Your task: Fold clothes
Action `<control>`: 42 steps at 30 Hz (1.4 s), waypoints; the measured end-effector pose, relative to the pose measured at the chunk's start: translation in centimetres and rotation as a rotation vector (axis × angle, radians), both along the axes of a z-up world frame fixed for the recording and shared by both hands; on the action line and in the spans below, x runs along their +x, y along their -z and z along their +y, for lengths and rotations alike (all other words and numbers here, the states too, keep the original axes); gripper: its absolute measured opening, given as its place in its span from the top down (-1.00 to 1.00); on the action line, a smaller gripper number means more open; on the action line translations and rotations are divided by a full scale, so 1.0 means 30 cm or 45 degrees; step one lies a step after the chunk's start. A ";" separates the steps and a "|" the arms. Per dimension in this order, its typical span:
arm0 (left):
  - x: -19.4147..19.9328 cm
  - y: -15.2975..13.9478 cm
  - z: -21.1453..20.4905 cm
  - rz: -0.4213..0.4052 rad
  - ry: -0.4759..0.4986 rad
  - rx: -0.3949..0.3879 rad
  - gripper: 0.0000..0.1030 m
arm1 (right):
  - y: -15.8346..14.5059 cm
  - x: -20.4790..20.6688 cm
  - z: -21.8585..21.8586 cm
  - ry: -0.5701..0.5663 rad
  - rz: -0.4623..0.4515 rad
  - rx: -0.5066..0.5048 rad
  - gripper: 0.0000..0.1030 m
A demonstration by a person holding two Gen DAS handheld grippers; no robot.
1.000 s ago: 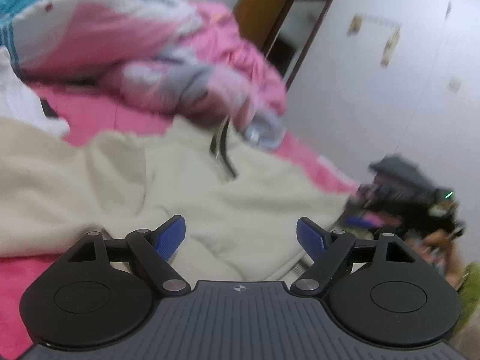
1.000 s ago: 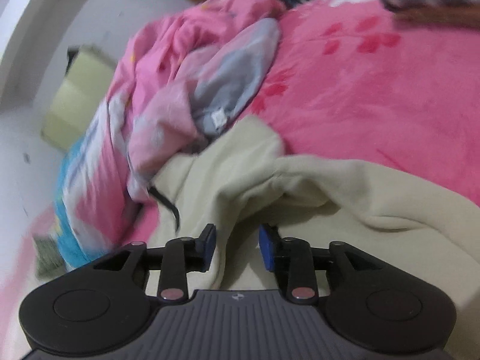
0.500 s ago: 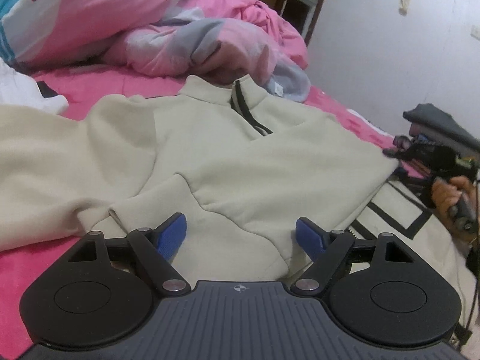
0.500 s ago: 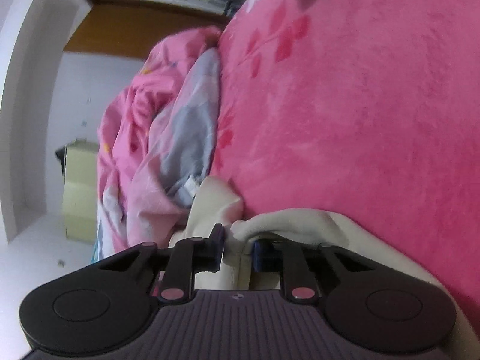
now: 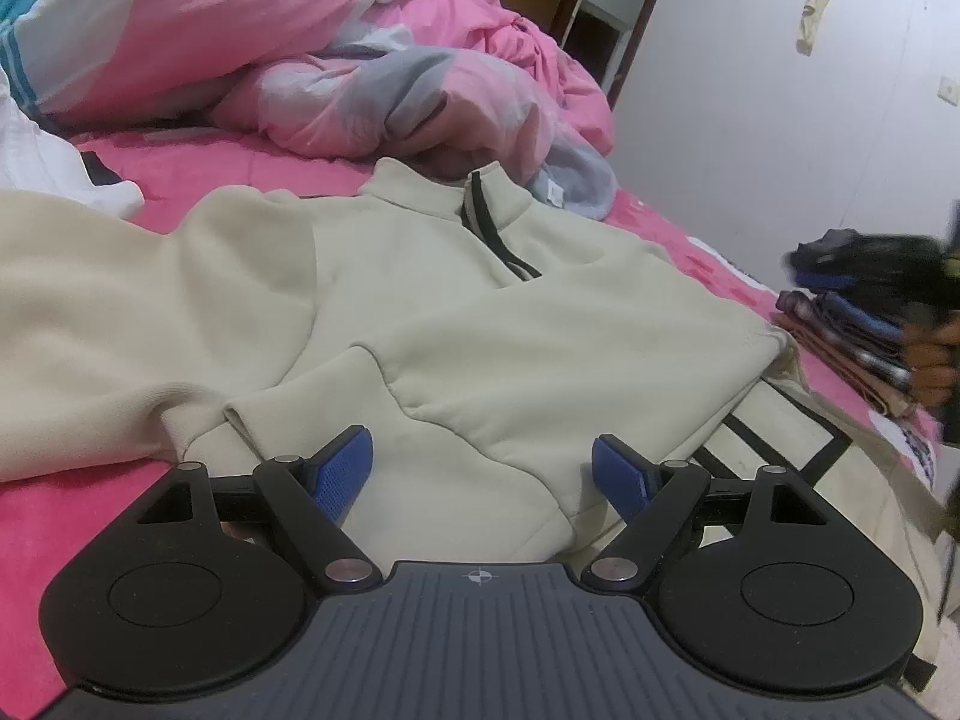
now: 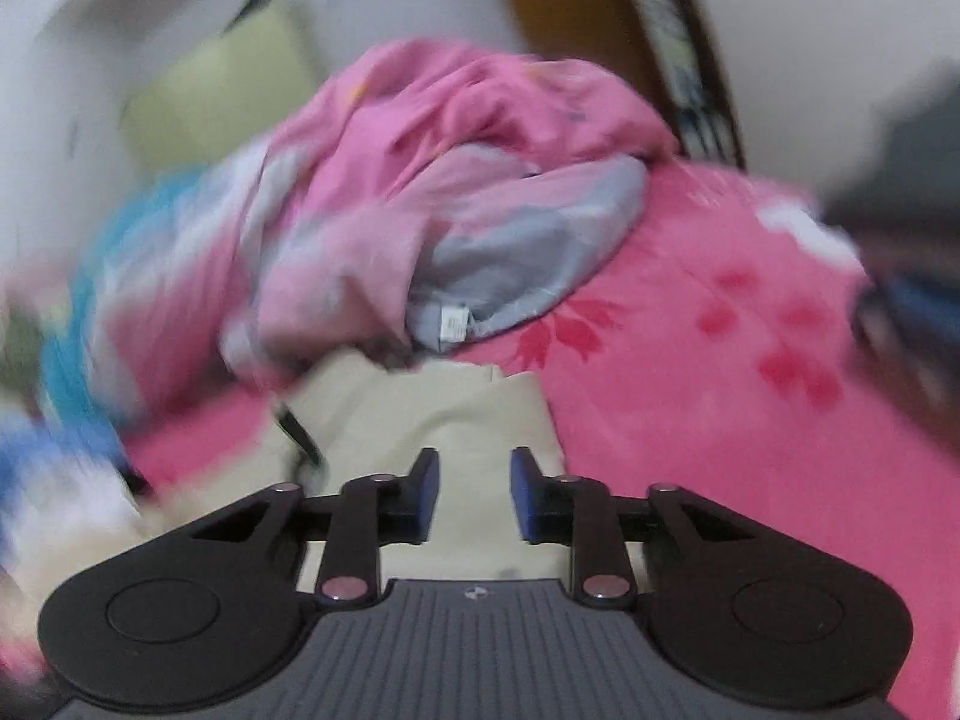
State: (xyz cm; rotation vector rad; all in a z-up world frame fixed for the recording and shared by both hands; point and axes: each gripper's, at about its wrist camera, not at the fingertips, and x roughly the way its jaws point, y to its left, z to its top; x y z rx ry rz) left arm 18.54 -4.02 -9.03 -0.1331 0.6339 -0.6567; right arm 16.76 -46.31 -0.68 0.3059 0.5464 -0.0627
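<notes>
A cream sweatshirt (image 5: 540, 336) with a black zip collar (image 5: 480, 216) lies flat on the pink bed. One sleeve is folded across its chest, the other spreads out to the left. My left gripper (image 5: 480, 456) hovers open over the hem, nothing between its blue pads. At the right edge of the left wrist view, a hand (image 5: 927, 354) holds the blurred right gripper off the garment. In the blurred right wrist view, the right gripper (image 6: 474, 468) stands open above the sweatshirt (image 6: 468, 414) near its collar.
A rumpled pink and grey duvet (image 5: 360, 90) is heaped behind the collar. A white garment (image 5: 36, 162) lies at far left. A stack of folded clothes (image 5: 852, 324) sits on the right. A cream cloth with black stripes (image 5: 780, 450) lies under the sweatshirt's right side.
The right gripper carried the sleeve across the chest, let it go and pulled back to the right. The left gripper stayed open over the hem.
</notes>
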 end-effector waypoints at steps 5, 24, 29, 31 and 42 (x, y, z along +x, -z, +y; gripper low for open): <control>0.000 0.004 0.008 0.001 0.003 -0.023 -0.60 | 0.211 0.053 0.008 -0.117 0.236 -0.212 0.68; 0.003 0.015 0.024 0.006 0.013 -0.074 -0.64 | 0.247 0.622 -0.083 -0.050 0.246 -0.053 0.67; 0.002 0.015 0.026 0.010 0.013 -0.081 -0.64 | 0.160 0.519 -0.148 0.073 0.125 0.083 0.65; 0.001 0.014 0.025 0.009 0.012 -0.079 -0.64 | 0.108 0.442 -0.176 0.087 0.068 0.171 0.65; -0.105 -0.051 0.140 -0.012 -0.225 -0.148 -0.70 | 0.011 0.086 0.216 -0.363 0.120 0.204 0.63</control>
